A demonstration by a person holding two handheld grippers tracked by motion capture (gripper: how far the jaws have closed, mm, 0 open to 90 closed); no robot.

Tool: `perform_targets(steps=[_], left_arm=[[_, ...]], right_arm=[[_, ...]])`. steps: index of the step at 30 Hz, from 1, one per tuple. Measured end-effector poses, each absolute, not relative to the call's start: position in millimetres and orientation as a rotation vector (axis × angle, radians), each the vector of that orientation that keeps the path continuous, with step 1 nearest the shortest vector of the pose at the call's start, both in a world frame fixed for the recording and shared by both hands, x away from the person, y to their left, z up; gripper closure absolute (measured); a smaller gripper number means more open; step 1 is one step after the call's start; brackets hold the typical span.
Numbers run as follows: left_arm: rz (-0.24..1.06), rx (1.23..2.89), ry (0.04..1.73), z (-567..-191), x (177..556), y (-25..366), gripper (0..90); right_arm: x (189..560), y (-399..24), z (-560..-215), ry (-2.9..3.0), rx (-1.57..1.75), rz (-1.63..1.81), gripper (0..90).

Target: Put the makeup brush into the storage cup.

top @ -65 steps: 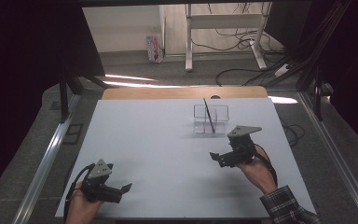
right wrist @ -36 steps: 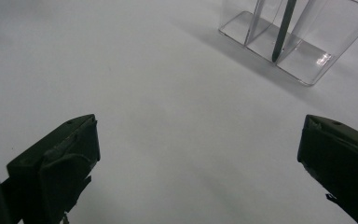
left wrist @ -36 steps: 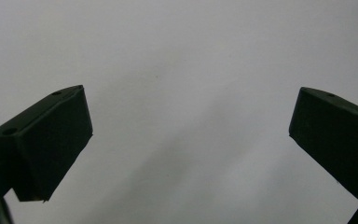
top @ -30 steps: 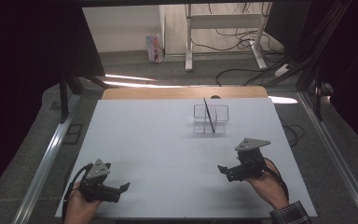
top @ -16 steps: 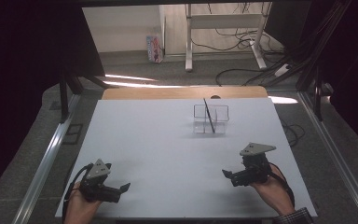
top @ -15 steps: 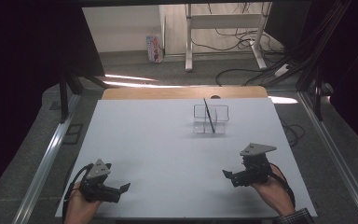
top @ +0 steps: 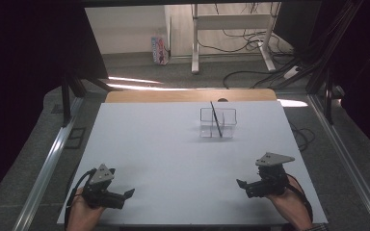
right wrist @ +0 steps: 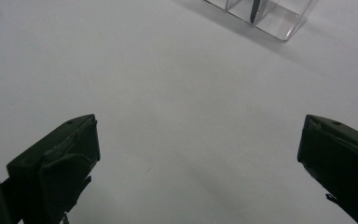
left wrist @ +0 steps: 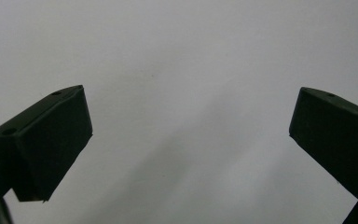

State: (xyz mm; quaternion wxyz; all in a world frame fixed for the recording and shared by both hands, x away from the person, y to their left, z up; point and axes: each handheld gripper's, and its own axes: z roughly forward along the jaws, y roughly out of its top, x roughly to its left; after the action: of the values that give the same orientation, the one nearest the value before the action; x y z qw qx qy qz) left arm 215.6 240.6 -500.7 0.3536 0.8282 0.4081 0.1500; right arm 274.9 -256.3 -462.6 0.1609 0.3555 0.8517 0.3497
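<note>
White worktop fills the middle, grey carpet and trailing cables beyond it. Toward the far right stands a clear plastic box, divided, with a dark thin stick leaning inside. Left claw and right claw rest near the front edge, both gaping wide, empty.

place: lab | cues: white test table; metal rails; floor cables; desk frame
</note>
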Motion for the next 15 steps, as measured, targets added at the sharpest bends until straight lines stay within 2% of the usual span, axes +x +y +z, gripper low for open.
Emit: perform_targets(steps=[15], left_arm=[[0.386, 2.141, 1.057, -501, 216, 240, 0.0]], right_arm=[[263, -277, -469, 2.420, 1.047, 0.933, 0.0]])
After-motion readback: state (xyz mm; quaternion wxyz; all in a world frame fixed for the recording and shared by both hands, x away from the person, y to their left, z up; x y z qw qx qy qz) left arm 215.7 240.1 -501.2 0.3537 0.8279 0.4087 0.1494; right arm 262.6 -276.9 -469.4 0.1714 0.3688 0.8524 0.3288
